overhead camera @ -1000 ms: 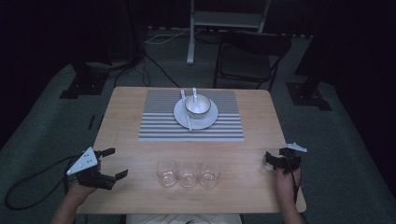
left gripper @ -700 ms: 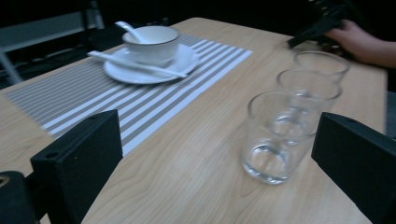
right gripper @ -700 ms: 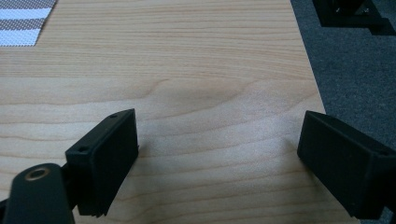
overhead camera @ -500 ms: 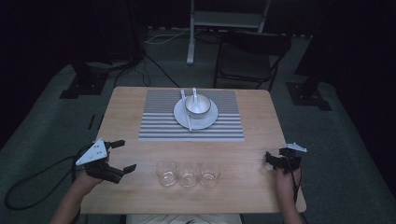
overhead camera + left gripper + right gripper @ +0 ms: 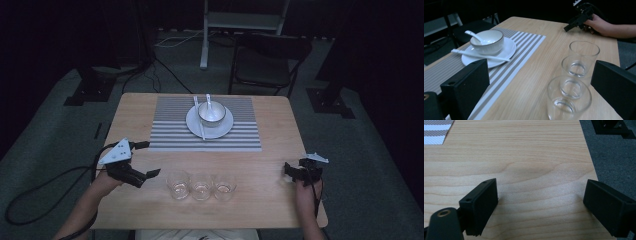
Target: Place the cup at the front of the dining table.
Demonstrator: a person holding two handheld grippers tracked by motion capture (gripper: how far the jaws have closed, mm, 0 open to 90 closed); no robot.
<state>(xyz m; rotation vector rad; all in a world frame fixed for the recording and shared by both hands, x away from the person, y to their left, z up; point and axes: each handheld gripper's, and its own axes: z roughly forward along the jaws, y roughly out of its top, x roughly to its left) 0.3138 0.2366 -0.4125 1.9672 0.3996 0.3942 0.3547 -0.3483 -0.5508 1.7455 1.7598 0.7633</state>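
No brand, label or lettering can be read on anything here. On the wooden table (image 5: 150,107) a grey-and-white striped placemat (image 5: 240,135) carries a white plate (image 5: 222,129) with a bowl (image 5: 212,113) on it; a white spoon (image 5: 472,35) rests in the bowl and a pair of chopsticks (image 5: 481,56) lies across the plate. Three clear, empty glasses (image 5: 201,185) stand in a tight row near the person's edge, touching or nearly so. The left gripper view brings them up close, one behind another, between its own black jaws. The left gripper (image 5: 142,160) hovers just left of the row, jaws spread wide with nothing between them. The right gripper (image 5: 289,171) sits near the table's right edge, well apart from the glasses; its own view shows bare wood between widely parted jaws, a corner of the placemat, and grey carpet (image 5: 614,152) beyond the table's side. A dark chair (image 5: 267,62) stands behind the table
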